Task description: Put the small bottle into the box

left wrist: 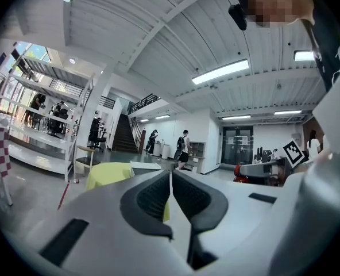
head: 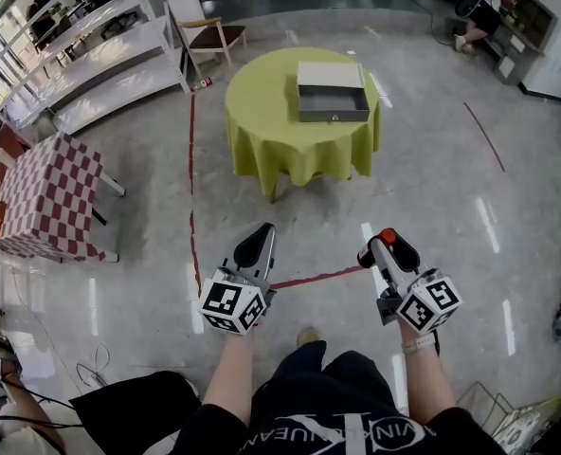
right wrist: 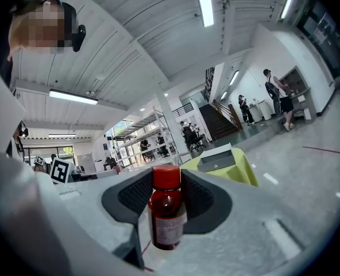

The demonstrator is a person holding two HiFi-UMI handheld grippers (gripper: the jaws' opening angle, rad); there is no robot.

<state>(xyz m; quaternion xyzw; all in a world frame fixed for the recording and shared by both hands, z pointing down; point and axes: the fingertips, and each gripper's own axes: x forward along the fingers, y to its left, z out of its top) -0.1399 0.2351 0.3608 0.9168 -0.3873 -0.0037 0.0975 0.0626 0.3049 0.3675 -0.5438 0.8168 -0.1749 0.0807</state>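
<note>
You stand on the grey floor (head: 432, 188) with both grippers held out level in front of you, well apart from each other. Your left gripper (head: 260, 235) carries nothing: its dark fingers (left wrist: 153, 197) are pressed together, tip against tip, with only a thin seam between them. Your right gripper (head: 387, 245) has its fingers (right wrist: 136, 193) pinching the small bottle (right wrist: 166, 211), one ribbed pad on each side of it. The bottle stands upright in that grip; it is dark red with a red cap and a pale label low on its body, and in the head view only the red cap shows at the gripper's tip.

The box (head: 334, 114) is grey and open at the top, with its lid lying flat just behind it. It sits on the round counter (head: 280, 150) draped in a yellow-green cloth, which stands ahead of you, well away from both grippers. A red tape line (head: 304, 278) runs across the floor between your grippers and turns up toward the counter's left side.
</note>
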